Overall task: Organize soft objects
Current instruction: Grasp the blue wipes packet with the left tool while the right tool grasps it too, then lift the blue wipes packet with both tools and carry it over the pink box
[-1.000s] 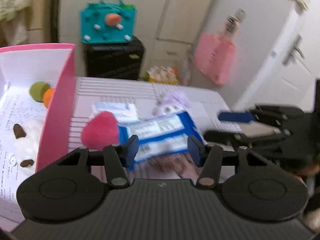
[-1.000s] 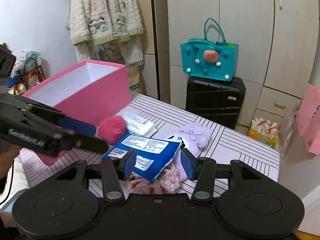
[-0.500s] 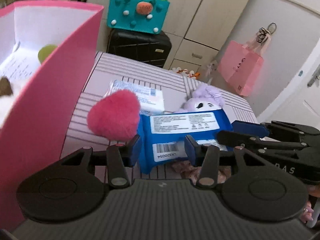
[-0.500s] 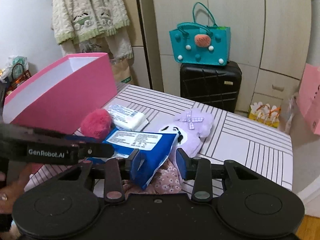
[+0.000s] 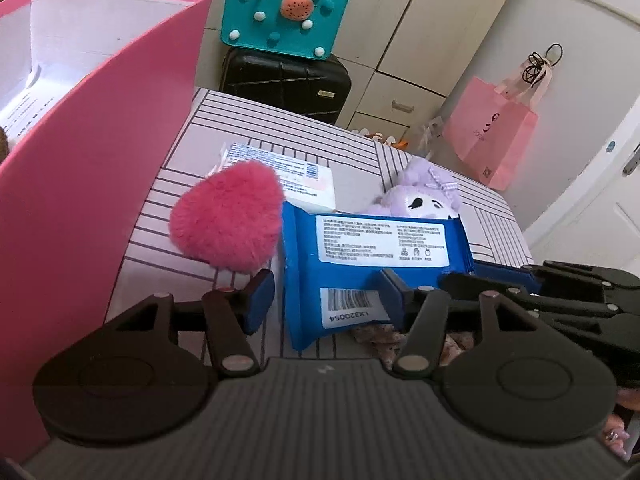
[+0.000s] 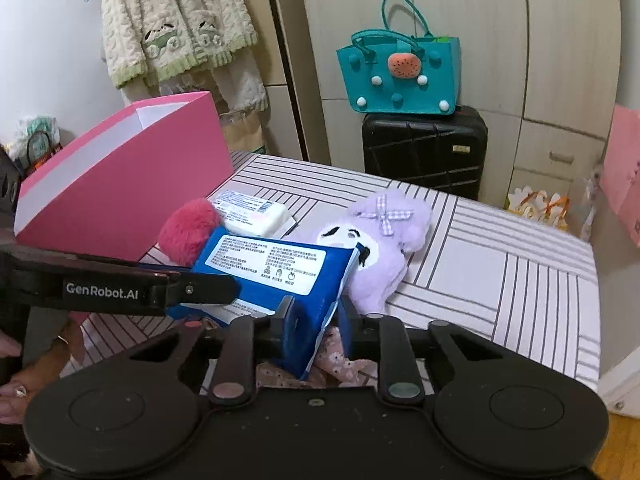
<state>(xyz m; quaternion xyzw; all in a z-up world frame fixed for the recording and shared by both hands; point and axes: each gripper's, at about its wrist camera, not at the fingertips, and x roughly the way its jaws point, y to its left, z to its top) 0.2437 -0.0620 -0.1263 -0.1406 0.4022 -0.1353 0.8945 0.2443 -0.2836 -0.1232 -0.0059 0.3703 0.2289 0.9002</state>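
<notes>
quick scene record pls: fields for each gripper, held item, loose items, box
right gripper: shut on blue wipes pack, pinching its end
left gripper: open, straddling the pack's other end
loose items: pink fluffy heart, white wipes pack, purple plush, floral cloth under the pack
box: pink box, open top, left of the pile
surface: striped tabletop

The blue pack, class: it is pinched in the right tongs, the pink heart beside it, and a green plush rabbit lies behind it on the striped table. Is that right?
One detail is wrong: the rabbit is purple, not green, as the right wrist view shows. The rest holds: the right tongs pinch the blue pack, with the pink heart beside it on the striped table.
</notes>
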